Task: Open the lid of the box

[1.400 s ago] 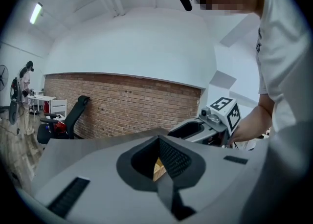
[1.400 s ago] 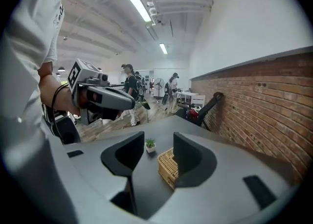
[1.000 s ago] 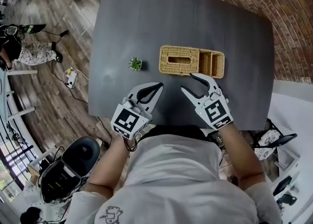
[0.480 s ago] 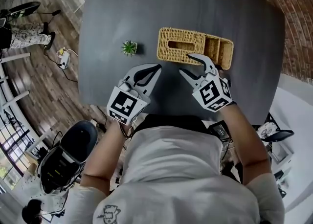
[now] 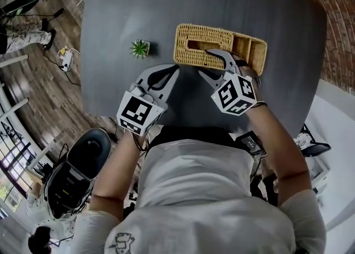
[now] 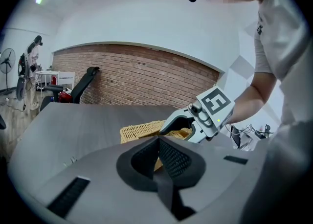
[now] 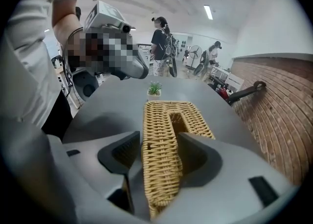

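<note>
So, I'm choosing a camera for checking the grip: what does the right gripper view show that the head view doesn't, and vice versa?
Right gripper view only: the wicker box's edge between the right gripper's jaws, which have just been opening; people in the background. Head view only: that gripper's marker cube, the box's open compartments, the wooden floor. Both: box, small plant, grey table.

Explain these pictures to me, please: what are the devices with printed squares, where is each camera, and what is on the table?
A person holds two hand tools, each with two jaws. One camera sits on the person's head and looks down; one rides on each tool. On the grey table stand a wicker box and a small plant. The left gripper is empty, jaws shut. The right gripper has just been opening its jaws; the box's lid lies between them, seemingly not yet gripped.
</note>
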`<state>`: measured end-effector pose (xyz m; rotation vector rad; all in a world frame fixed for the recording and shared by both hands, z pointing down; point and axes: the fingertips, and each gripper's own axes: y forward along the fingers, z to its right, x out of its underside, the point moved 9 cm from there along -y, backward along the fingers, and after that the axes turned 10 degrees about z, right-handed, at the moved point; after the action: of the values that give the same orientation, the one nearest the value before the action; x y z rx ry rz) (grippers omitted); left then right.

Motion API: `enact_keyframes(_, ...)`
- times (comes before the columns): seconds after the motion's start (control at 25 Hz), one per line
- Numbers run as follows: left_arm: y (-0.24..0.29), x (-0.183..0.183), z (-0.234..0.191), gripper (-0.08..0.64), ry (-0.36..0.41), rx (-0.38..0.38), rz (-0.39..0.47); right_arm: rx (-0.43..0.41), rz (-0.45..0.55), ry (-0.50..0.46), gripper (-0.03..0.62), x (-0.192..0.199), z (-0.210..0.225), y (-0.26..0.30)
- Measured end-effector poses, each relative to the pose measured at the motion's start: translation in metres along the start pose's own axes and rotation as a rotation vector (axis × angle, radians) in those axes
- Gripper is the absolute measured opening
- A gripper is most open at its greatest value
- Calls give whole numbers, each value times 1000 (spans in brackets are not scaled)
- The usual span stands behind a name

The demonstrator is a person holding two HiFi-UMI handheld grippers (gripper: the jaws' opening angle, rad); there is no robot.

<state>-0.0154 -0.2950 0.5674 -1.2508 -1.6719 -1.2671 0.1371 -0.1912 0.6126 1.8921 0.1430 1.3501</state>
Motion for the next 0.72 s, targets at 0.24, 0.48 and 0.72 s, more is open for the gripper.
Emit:
enact_keyframes(0.24,-1,2,-3,11,-19,-12,3,8,-36,-49,253,1,-1,9)
enact_keyframes(0.48,1,1,-4,11,-17,-22,1,-1,-49,-100,247,5,3,12)
enact_keyframes(0.72,-9,2,-1,11,-12,-26,4,-39,-51,-59,242,-3,2,9)
